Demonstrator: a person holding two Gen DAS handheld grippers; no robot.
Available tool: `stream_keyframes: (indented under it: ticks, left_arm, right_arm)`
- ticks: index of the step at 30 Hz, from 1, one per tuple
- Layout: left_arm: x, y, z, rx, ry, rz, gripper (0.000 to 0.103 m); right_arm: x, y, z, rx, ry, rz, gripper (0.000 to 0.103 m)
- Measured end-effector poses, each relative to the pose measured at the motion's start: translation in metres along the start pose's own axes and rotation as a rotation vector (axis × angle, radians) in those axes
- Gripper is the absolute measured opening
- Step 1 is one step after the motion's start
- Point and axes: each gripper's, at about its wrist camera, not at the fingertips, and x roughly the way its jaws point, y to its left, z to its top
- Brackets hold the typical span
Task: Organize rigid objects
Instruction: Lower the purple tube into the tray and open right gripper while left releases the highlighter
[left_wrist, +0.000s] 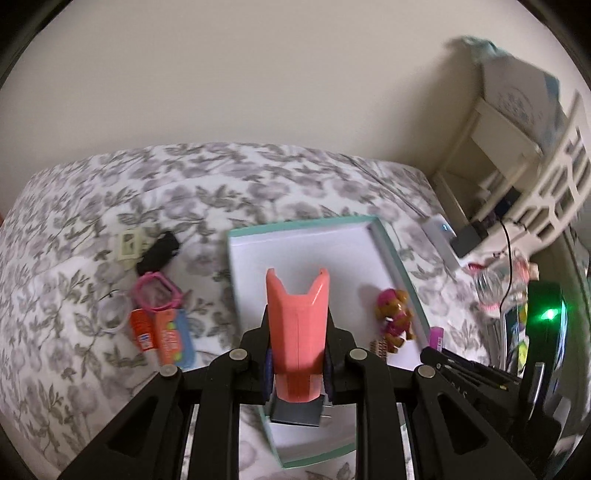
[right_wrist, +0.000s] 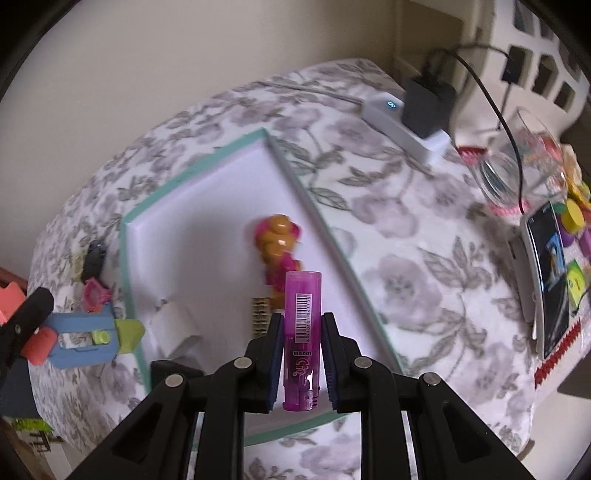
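Both grippers are loaded and poised over the shallow teal-rimmed tray (right_wrist: 207, 155) on the flower-print bed — this looks like the carrying-in step. The left gripper (left_wrist: 297, 373) has its jaws clamped on a coral plastic tool (left_wrist: 297, 332); the right gripper (right_wrist: 302, 365) has its jaws clamped on a purple tube (right_wrist: 302, 325). A small toy figure (right_wrist: 279, 243) and a little comb already lie inside the tray. More items — a pink ring (left_wrist: 157, 291), an orange tube (left_wrist: 142, 326) — wait on the bed beside it. Next, probably: lower each piece onto bare tray floor, clear of the figure, then release.
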Motion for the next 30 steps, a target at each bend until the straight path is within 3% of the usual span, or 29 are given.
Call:
stream_keyframes:
  ticks: [8, 20, 30]
  left_arm:
    - [0.026, -0.032, -0.019, 0.089, 0.033, 0.001, 0.021]
    - [0.074, -0.038, -0.046, 0.133, 0.254, 0.051, 0.022]
    - [0.096, -0.041, -0.059, 0.147, 0.326, 0.079, 0.023]
  right_arm:
    - [0.011, -0.007, -0.001, 0.013, 0.026, -0.018, 0.021]
    - [0.019, 0.000, -0.004, -0.026, 0.043, -0.037, 0.021]
    - [0.029, 0.004, 0.000, -0.052, 0.054, -0.050, 0.021]
